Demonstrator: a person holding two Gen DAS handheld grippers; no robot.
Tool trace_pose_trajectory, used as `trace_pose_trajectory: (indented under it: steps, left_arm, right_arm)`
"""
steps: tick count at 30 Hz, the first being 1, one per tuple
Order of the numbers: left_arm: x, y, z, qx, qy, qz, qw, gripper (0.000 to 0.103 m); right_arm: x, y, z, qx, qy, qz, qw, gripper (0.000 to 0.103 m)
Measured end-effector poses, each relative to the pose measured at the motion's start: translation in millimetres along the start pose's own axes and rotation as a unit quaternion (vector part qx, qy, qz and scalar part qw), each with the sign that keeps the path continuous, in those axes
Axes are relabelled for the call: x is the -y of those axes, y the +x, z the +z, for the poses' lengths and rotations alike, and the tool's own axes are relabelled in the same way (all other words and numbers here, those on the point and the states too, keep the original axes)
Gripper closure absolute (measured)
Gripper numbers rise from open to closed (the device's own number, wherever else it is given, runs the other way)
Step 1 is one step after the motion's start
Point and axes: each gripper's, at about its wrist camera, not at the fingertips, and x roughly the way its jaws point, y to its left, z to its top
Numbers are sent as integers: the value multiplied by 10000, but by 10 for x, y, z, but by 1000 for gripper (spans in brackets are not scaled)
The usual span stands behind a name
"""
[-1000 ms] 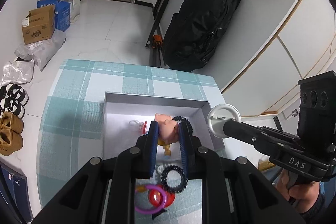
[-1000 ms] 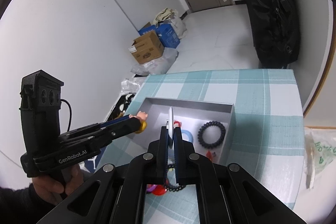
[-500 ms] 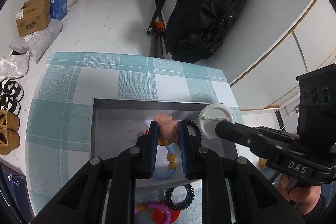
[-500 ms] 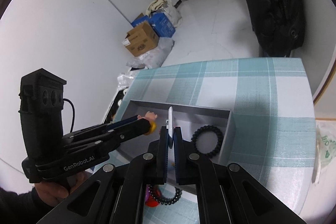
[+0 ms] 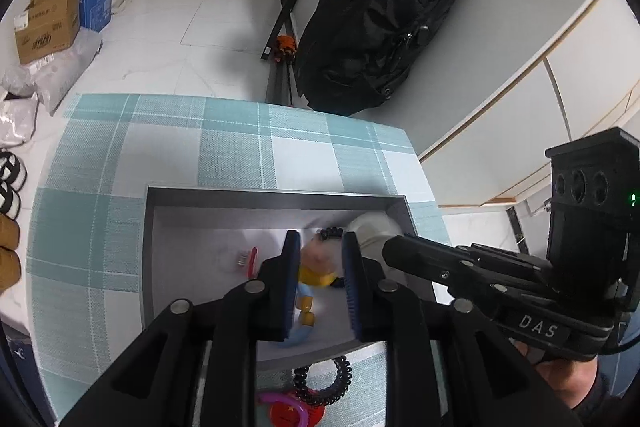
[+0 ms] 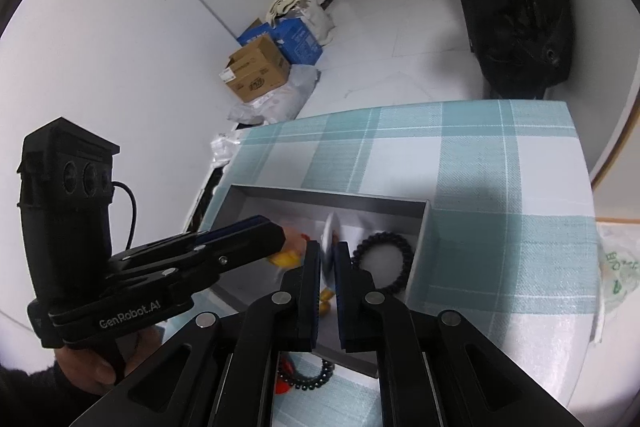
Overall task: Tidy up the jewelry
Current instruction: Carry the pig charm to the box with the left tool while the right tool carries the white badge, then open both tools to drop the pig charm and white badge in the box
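A grey tray lies on the teal checked tablecloth. My left gripper hangs over it with its jaws opening. A pink and yellow figure charm sits blurred between the pads, slipped low and no longer pressed. My right gripper is beside it, jaws also opening. A thin white round badge stands blurred in the gap, loose. In the tray lie a black bead bracelet, a blue ring and a red clip.
Outside the tray's near wall lie a black coil tie and a purple ring on a red piece. A black bag leans on the wall beyond the table. Boxes and shoes are on the floor at left.
Both grippers came down closer to the tray. Their jaws have parted a little, and the figure charm and the white badge have slid lower between the pads.
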Motion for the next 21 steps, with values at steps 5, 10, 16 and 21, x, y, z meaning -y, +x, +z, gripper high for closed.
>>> trace_pose_trajectory:
  steps: [5, 10, 16, 21]
  left_arm:
    - [5, -120, -23, 213, 5, 69, 9997, 58]
    - [-45, -200, -77, 264, -59, 166, 9995, 52]
    - [-47, -334, -186, 466, 26, 301, 9985, 51]
    - [-28, -410, -272, 565, 144, 350, 9977, 50]
  right_arm:
    - [6, -108, -29, 196, -77, -139, 9997, 69]
    - [4, -224, -71, 354, -152, -256, 9989, 59]
    - [-103, -321, -156, 514, -402, -358, 9972, 45]
    - [-199, -416, -215, 707, -588, -420, 9949, 29]
